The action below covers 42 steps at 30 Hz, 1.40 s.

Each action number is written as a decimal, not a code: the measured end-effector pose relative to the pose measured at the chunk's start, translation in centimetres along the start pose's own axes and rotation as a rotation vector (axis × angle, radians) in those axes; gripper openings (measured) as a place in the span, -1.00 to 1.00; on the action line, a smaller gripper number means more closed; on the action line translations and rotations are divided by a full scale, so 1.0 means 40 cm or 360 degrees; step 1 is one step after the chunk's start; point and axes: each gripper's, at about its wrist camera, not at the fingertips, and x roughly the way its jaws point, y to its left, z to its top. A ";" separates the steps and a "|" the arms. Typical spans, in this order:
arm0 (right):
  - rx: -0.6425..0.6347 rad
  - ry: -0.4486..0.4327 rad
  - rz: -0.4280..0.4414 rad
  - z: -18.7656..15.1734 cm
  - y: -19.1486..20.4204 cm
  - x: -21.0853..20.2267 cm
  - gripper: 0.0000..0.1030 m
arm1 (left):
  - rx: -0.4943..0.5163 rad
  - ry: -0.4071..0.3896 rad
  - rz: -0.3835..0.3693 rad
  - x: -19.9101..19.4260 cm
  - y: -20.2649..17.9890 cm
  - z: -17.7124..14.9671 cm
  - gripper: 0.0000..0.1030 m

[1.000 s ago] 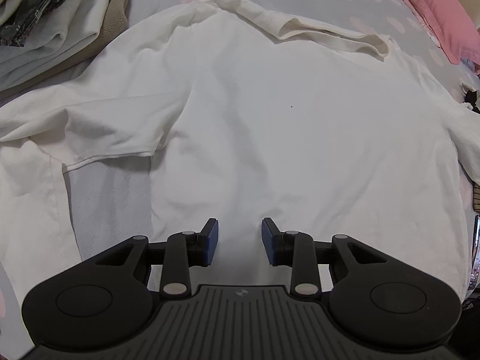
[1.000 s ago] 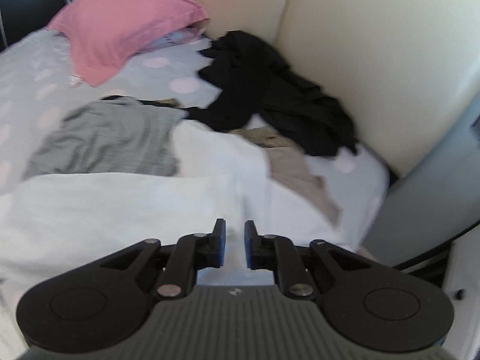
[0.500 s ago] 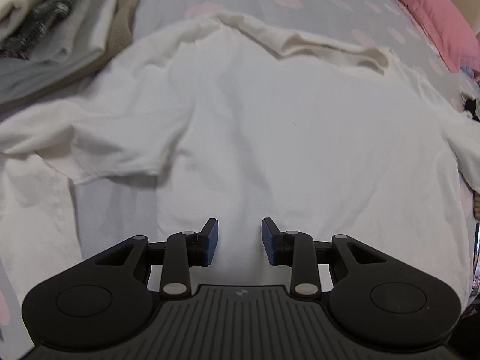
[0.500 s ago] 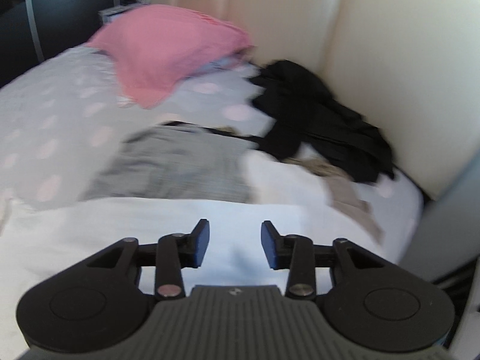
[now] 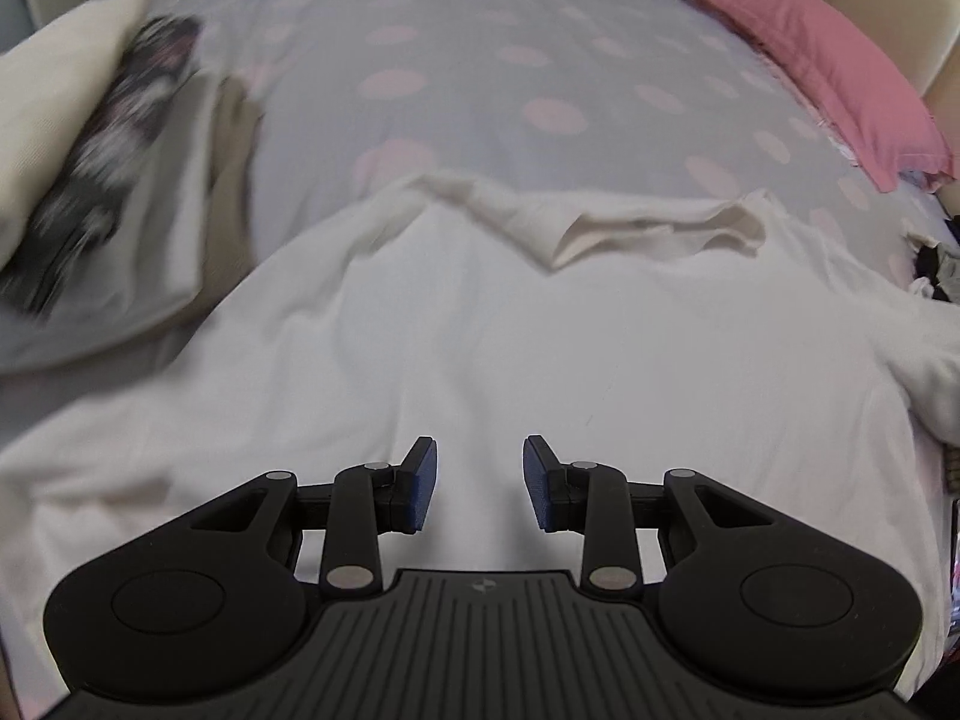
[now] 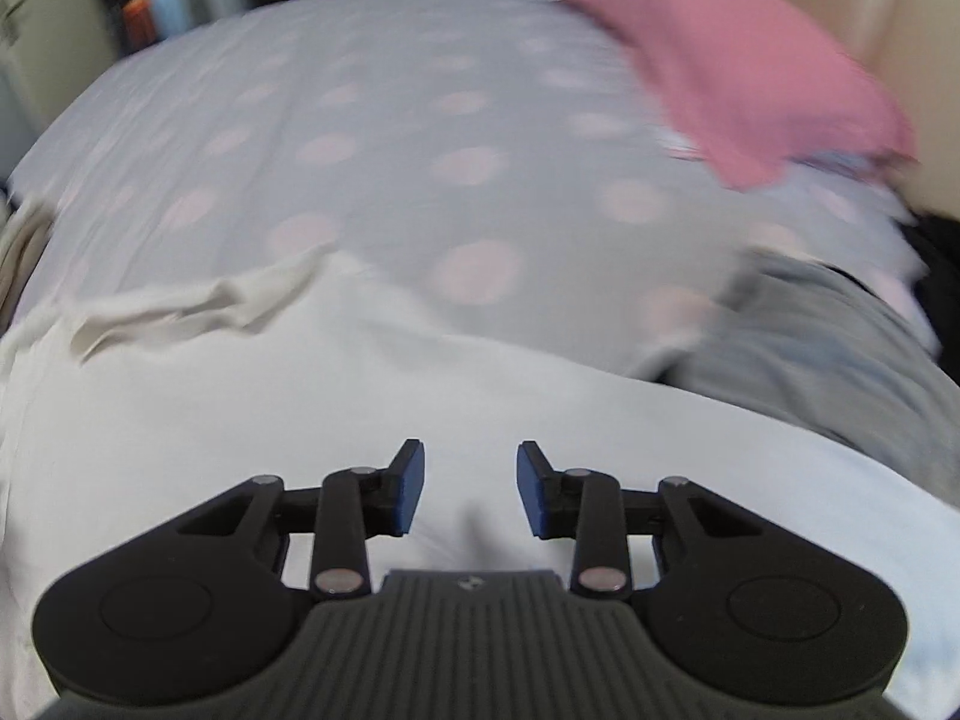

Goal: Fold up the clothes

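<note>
A white shirt lies spread flat on the bed, its rumpled far edge turned up. My left gripper hovers open over the shirt's near part, nothing between its blue pads. In the right wrist view the same white shirt fills the lower half, with its bunched edge at the left. My right gripper is open above it, empty as well.
The bed sheet is grey with pink dots. A stack of folded clothes sits at the left. A pink pillow lies at the far right, and a grey garment lies right of the shirt. A cream headboard rises behind.
Both grippers have tilted up and swung toward the far side of the bed. The right gripper opened wider and turned left, away from the black clothes and headboard.
</note>
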 end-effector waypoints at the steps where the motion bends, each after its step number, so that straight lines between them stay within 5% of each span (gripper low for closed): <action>1: -0.0047 0.0005 0.0029 0.012 0.033 0.024 -0.27 | 0.0000 -0.0002 -0.0011 0.012 -0.008 0.017 -0.32; 3: -0.0125 0.0004 0.0088 0.034 0.092 0.069 -0.25 | -0.0001 -0.0006 -0.0034 0.037 -0.023 0.050 -0.17; 11: -0.0254 -0.0010 0.0224 0.108 0.250 0.251 -0.06 | 0.0027 0.0000 -0.0060 0.190 -0.075 0.166 -0.14; 21: -0.0441 -0.0139 0.0096 0.169 0.340 0.369 0.04 | 0.0037 -0.0068 0.0082 0.296 -0.090 0.230 -0.14; 23: -0.0490 -0.0155 0.0060 0.172 0.355 0.387 -0.14 | 0.0049 -0.0077 0.0092 0.306 -0.092 0.236 -0.17; 24: -0.0504 -0.0164 0.0047 0.176 0.360 0.392 -0.23 | 0.0051 -0.0073 0.0090 0.311 -0.092 0.240 -0.37; 26: -0.0495 -0.0186 0.0043 0.198 0.361 0.387 -0.84 | 0.0031 -0.0052 0.0067 0.316 -0.091 0.249 -0.71; 28: -0.0486 -0.0209 0.0039 0.220 0.362 0.382 -0.94 | -0.0003 -0.0070 0.0041 0.312 -0.086 0.264 -0.95; 36: -0.0437 -0.0283 0.0022 0.307 0.371 0.376 -0.95 | -0.0155 -0.0225 -0.0046 0.267 -0.047 0.374 -0.97; 42: -0.0354 -0.0268 0.0009 0.366 0.395 0.433 -0.95 | -0.0200 -0.0231 0.0016 0.317 -0.049 0.445 -0.97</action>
